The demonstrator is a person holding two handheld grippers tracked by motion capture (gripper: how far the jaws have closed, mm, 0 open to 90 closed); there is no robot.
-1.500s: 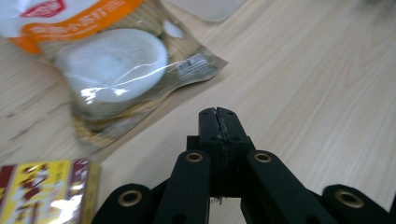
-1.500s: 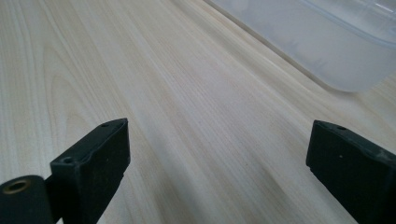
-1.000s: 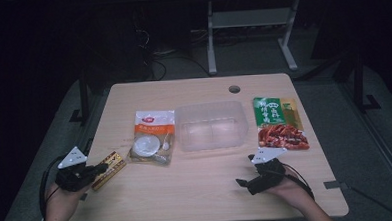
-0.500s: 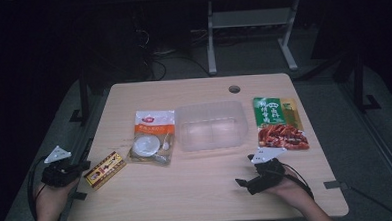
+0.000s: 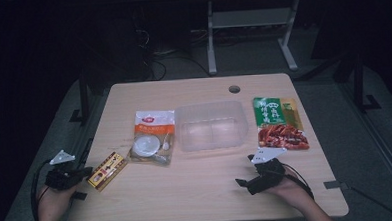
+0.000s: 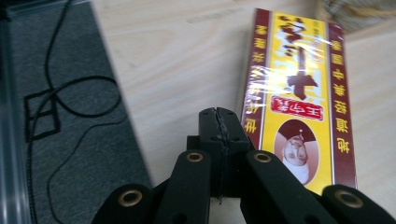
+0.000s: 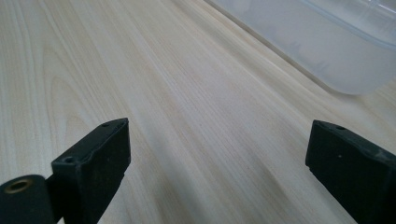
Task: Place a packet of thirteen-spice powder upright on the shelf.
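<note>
My left gripper (image 5: 84,171) sits at the table's left edge, jaws shut on nothing, tips just left of a yellow and dark red packet (image 5: 106,169). In the left gripper view the shut jaws (image 6: 218,119) lie beside that packet (image 6: 299,93), apart from it. My right gripper (image 5: 245,171) rests near the front edge at the right and is open, with bare wood between its jaws (image 7: 219,149). A clear plastic container (image 5: 212,125) stands in the middle, and its wall (image 7: 327,46) is ahead of the right gripper.
A white and orange pouch (image 5: 152,137) lies left of the container. A green and red food packet (image 5: 277,124) lies to its right. A round cable hole (image 5: 234,89) is at the table's back. Dark floor and a cable (image 6: 70,102) lie beyond the left edge.
My left gripper has drawn back to the left and lower, off the yellow packet to the table's edge. The packet stays on the table. The right gripper has not moved.
</note>
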